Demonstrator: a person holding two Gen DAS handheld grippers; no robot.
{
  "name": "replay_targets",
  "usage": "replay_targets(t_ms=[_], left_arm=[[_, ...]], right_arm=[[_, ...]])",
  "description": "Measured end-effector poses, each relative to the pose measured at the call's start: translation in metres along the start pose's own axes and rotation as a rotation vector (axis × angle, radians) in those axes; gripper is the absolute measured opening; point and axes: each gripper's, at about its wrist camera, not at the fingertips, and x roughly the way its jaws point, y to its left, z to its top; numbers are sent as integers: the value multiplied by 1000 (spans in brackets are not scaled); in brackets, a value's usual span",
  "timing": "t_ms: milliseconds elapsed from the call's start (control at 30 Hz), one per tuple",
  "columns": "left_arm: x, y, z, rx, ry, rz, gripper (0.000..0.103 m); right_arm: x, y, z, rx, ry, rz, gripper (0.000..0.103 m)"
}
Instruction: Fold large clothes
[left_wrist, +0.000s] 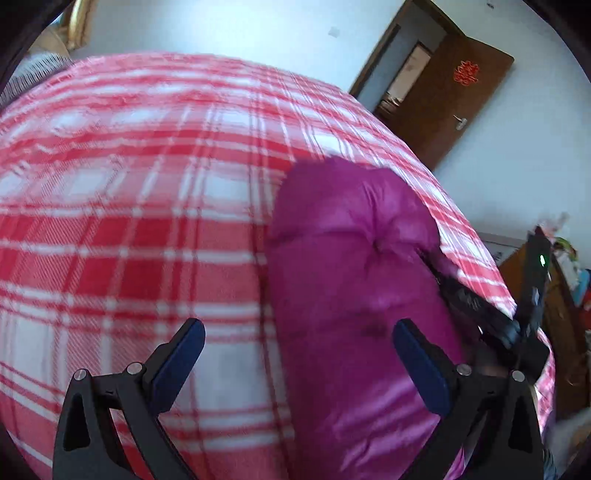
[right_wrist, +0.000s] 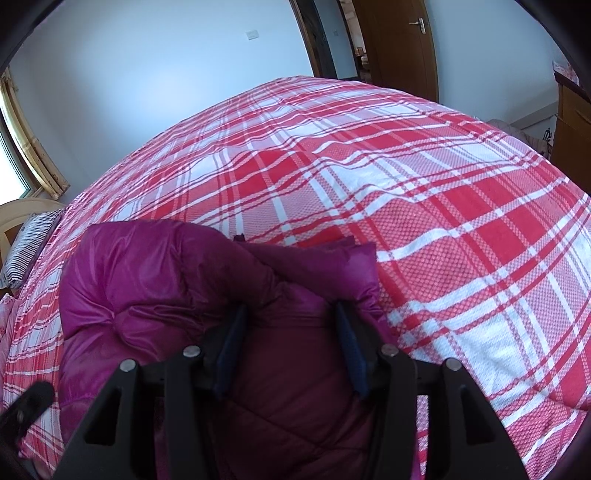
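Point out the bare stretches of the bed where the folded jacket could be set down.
The plaid bedspread lies bare from the magenta jacket to the door-side edge, and bare again beyond the jacket toward the white wall. It is crowded only at the near edge, where the jacket bunches between the right claw fingers.

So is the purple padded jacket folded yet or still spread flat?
Folded, at least partly: the purple padded jacket lies bunched in doubled layers on the plaid bedspread, a narrow bundle, not spread flat.
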Motion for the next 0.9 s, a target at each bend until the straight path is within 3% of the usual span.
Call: replay_targets(t_ms=[67,300,400,433,467,500,533,633,833,900], left_arm=[[5,-2,-12,-9,9,-49,102],[9,-11,-21,23,-31,-97,101],[10,-13,-22,48,-45,-120,90],[11,-13,-22,57,-40,-132,82],[11,-11,-21,67,-36,-147,75],[12,-13,-22,77,-34,-152,75],[13,-13,-22,80,-36,-150,75],[15,-11,-21,70,-37,-163,75],[17,-8,-18,69,-31,-180,75],[20,-6,-19,64,-27,-185,75]], right_arm=[[0,1,0,-5,1,-5,53],[-2,-3,-1,12,-6,17,53],[-4,-7,-1,35,-12,56,55],[-7,-12,0,55,-14,103,60],[-9,-15,1,69,-15,150,72],[-14,-25,2,88,-16,252,77],[-21,-31,3,97,-31,289,79],[-43,-52,5,122,-102,237,85],[-25,-79,2,146,-12,247,81],[-24,-77,3,115,-18,286,70]])
